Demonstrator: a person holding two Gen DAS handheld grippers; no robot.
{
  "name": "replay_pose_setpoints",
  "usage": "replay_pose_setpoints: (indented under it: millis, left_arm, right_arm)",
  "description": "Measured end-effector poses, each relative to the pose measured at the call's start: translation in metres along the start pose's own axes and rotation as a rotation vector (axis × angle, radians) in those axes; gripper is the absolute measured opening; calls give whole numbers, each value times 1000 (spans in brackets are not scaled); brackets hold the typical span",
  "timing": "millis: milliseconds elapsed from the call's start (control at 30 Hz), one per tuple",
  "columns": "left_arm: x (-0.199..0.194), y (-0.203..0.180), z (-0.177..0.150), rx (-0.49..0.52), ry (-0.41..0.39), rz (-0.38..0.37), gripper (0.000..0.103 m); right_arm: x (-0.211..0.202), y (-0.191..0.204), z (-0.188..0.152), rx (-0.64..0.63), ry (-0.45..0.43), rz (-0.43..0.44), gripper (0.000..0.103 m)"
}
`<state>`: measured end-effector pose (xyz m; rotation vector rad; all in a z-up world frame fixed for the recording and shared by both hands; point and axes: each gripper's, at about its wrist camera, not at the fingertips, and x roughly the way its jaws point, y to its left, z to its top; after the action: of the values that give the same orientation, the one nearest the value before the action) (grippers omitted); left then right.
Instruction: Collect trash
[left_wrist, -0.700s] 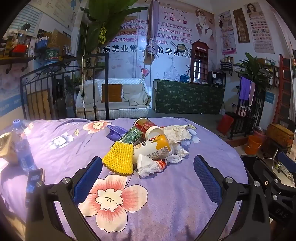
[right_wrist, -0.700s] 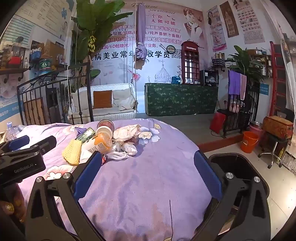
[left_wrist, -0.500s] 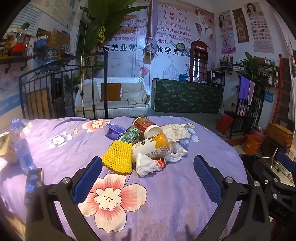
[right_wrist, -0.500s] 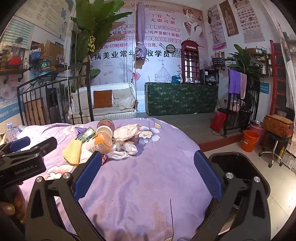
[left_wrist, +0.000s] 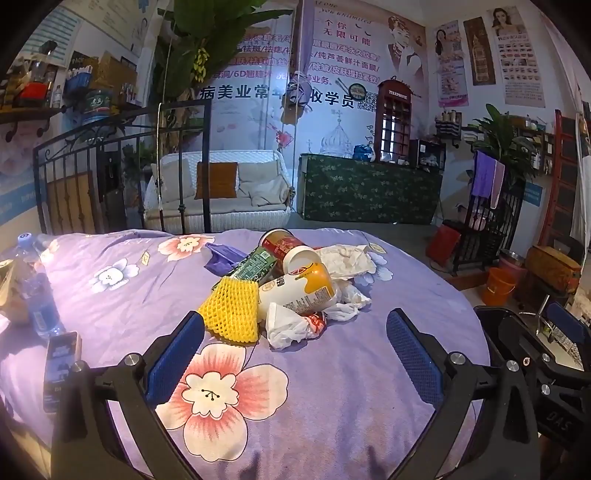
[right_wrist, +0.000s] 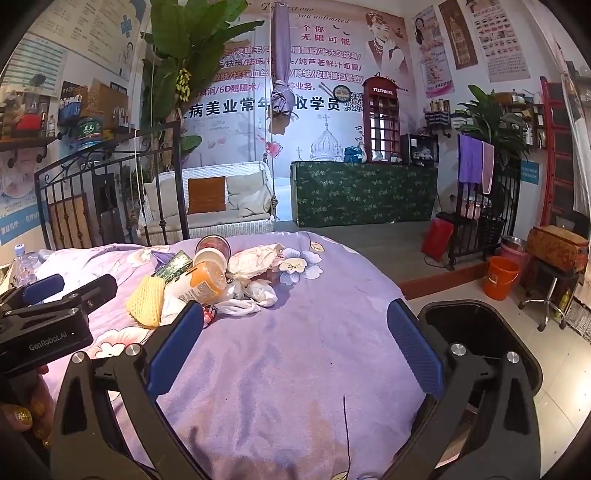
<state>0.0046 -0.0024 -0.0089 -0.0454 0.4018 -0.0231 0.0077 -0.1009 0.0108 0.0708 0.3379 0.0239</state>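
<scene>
Trash is heaped mid-bed, ready for collection. Both tools, left and right, are held spread and empty; a bin is set by the bed's right edge.

Very little has moved. In the left wrist view the whole scene has slid a shade to the left: the yellow foam net now sits slightly nearer the left jaw, and the water bottle has edged closer to the left border. In the right wrist view the left gripper has dropped a touch lower over the bed, and a little more shows of the hand beneath it.
</scene>
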Motion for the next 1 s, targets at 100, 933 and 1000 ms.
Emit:
replay_pose_setpoints:
  millis: [100, 933, 1000]
  left_arm:
    - [-1, 0, 1, 1, -4, -1, 97]
    - [1, 3, -1, -5, 8, 1, 97]
    - [1, 3, -1, -5, 8, 1, 97]
  right_arm:
    - [0, -1, 0, 2, 0, 2, 98]
    - [2, 0, -2, 14, 8, 2, 98]
    - [2, 0, -2, 15, 6, 2, 98]
